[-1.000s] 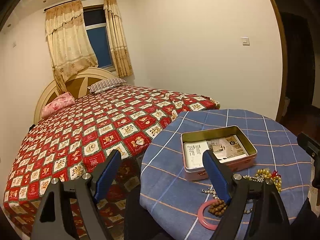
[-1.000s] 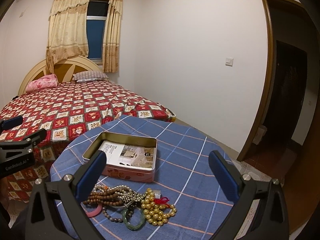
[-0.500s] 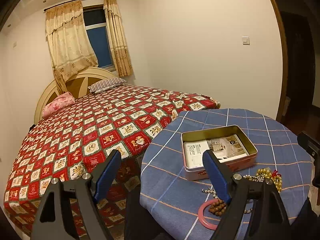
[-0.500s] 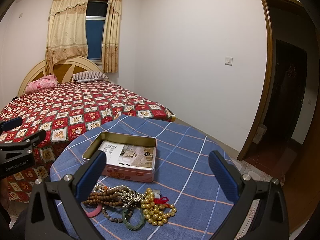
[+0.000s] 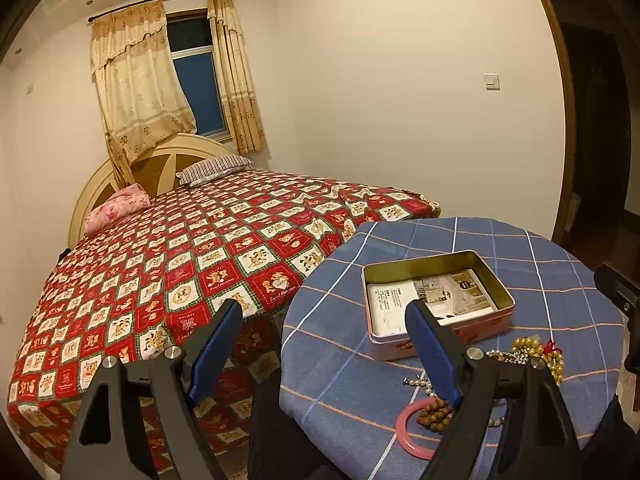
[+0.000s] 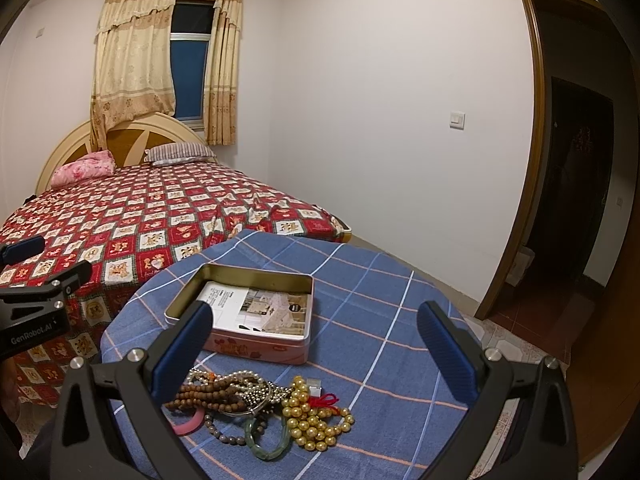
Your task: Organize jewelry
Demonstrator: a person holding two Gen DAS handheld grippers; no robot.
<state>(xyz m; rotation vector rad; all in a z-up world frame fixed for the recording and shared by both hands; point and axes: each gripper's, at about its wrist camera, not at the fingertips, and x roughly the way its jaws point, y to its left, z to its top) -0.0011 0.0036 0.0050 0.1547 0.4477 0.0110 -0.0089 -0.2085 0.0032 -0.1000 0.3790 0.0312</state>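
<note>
**Jewelry Heaped, Tin Waiting**

While both claws hang above the round tabletop with nothing in them, the sorting looks not yet begun; the left claw has its fingers spread wide, mostly over the gap between tabletop and bed; the right claw is likewise spread, framing the jewelry pile. The open tin, with only a printed leaflet lying in it, sits mid-tabletop; just in front of it lie the tangled pieces: wooden bead strand, silver bead chain, gold bead string with a red tassel, green bangle, pink bangle. In my judgement the step in hand is picking a first piece; the gold string, at the heap's right edge, seems the least tangled; the right claw would need to drop, close on it alone, and lift slowly so neighbours do not drag along.
</note>
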